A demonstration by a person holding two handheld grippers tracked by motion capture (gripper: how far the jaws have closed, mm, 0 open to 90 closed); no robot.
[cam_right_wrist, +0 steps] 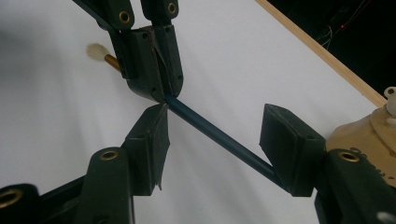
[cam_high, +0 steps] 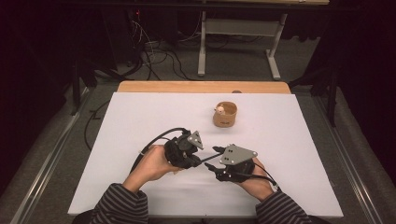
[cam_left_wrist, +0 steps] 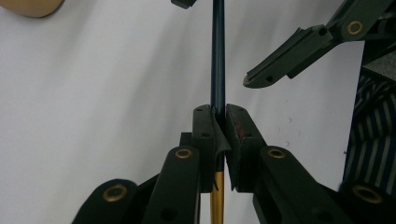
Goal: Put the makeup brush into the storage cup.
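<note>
Blue and slim, the brush handle (cam_left_wrist: 218, 56) sat clamped in our left gripper (cam_left_wrist: 218, 122) just above the white table (cam_high: 140, 121), its gold collar and pale tuft (cam_right_wrist: 96, 52) behind those jaws. We held our right gripper (cam_right_wrist: 212, 140) wide around the free end, pads apart from it, likely to take it over; a wooden cup (cam_high: 225, 114) stood beyond.
</note>
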